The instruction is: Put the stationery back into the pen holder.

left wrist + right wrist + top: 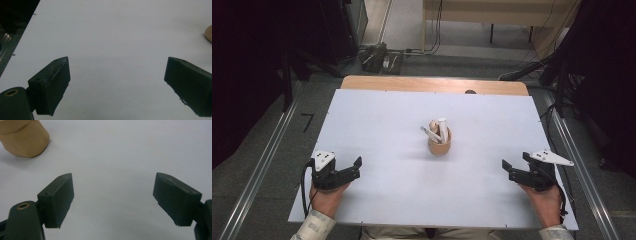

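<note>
1. Resting at the near corners of the worktop (377, 125), the left tool (354, 166) and right tool (511, 169) both stand wide open and hold nothing.
2. The cup (439, 144) stands upright near the middle of the worktop, between the tools and well apart from both; its tan wall shows at the upper left of the right gripper view (25, 138).
3. Several sticks (439, 129) lean inside it, pale, some rounded at the top; what they are cannot be told.
4. The cup looks light and stiff, likely wood or card, with a smooth wall that may slip and tip easily.
5. The sticks look thin and light; each is best pinched near its free top, above the rim, and lifted straight up.
6. Steadying the cup by its wall with the other tool would likely keep it from toppling.
</note>
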{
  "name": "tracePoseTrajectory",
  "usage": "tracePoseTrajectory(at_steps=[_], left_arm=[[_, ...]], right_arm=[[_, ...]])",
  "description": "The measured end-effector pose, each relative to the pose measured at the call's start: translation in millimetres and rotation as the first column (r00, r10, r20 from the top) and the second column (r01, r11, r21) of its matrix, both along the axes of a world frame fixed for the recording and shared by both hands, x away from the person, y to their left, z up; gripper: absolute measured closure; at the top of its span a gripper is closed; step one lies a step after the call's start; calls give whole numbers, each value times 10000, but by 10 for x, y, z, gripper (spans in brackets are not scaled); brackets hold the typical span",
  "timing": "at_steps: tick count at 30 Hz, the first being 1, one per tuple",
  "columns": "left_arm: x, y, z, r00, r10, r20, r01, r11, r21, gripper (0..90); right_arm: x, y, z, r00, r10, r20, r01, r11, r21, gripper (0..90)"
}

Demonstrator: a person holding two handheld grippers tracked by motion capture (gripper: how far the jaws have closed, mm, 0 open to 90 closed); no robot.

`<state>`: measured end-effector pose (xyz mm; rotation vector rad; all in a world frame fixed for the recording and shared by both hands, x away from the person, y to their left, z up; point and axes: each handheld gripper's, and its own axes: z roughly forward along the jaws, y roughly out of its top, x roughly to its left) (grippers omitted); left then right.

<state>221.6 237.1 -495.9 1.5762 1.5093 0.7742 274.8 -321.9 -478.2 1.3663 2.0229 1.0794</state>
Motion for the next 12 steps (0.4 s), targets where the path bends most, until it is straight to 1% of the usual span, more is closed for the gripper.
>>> tracePoseTrajectory(at_steps=[2,6,8,9,12], left_arm=[[5,8,-6,10000,18,-21,-18,10000,13,75],[21,37,-26,9998,165,-70,-166,9999,-44,75],[28,44,-42,9998,158,-82,-158,9999,-2,75],[33,40,-51,9999,157,-58,-158,9999,-44,75],[49,22,-69,9999,106,-92,-106,9999,27,75]], right_arm=[[-6,-40,-5,9999,-126,41,126,9999,-107,155],[-13,-130,-5,9988,-476,89,477,9988,-96,155],[-17,-184,-5,9977,-681,44,681,9977,-63,155],[-17,-209,-9,9971,-760,40,760,9971,-39,155],[-8,-273,-30,9951,-987,-103,988,9951,20,147]])
